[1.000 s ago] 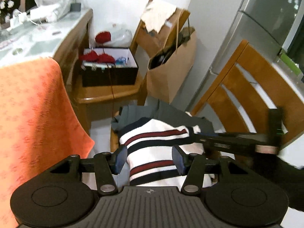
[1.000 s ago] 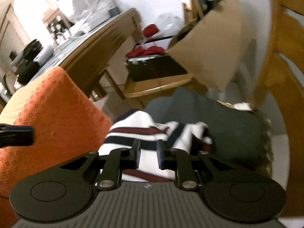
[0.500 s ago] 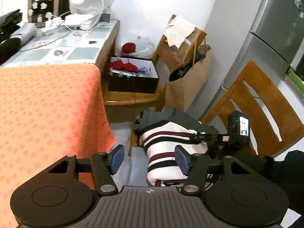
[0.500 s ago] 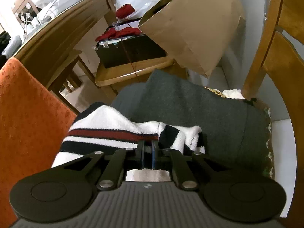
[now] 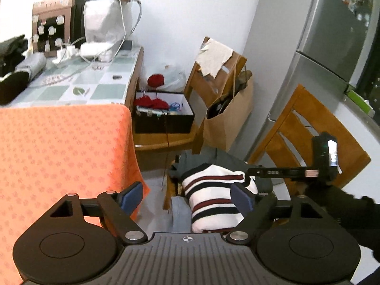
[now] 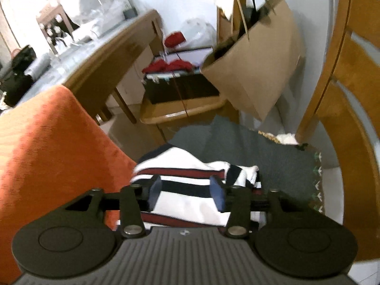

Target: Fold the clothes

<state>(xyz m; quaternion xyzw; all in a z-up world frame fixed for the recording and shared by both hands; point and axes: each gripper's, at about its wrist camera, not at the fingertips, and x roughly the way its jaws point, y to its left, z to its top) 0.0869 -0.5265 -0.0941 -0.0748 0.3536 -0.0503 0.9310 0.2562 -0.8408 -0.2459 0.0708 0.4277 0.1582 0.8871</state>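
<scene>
A white sweater with dark blue and red stripes (image 5: pixel 211 197) (image 6: pixel 187 166) lies bunched on a dark grey garment (image 5: pixel 220 159) (image 6: pixel 261 154) that covers a wooden chair's seat. My left gripper (image 5: pixel 187 196) hangs open and wide above the sweater's near left edge, with nothing between its fingers. My right gripper (image 6: pixel 186 191) is open just over the sweater, and the striped cloth lies below the gap, not pinched. In the left wrist view the right gripper (image 5: pixel 249 173) reaches in from the right at the sweater's top.
An orange patterned cloth (image 5: pixel 59 154) (image 6: pixel 47 142) drapes a table on the left. The chair's wooden back (image 5: pixel 308 123) (image 6: pixel 351 71) rises on the right. Behind stand a brown paper bag (image 5: pixel 228 118), a black box of red yarn (image 5: pixel 163 116) on a low stool, and a grey fridge (image 5: pixel 327 47).
The left gripper has drawn back and up from the sweater, staying open. The right gripper closed over the sweater half a second ago and now stands open.
</scene>
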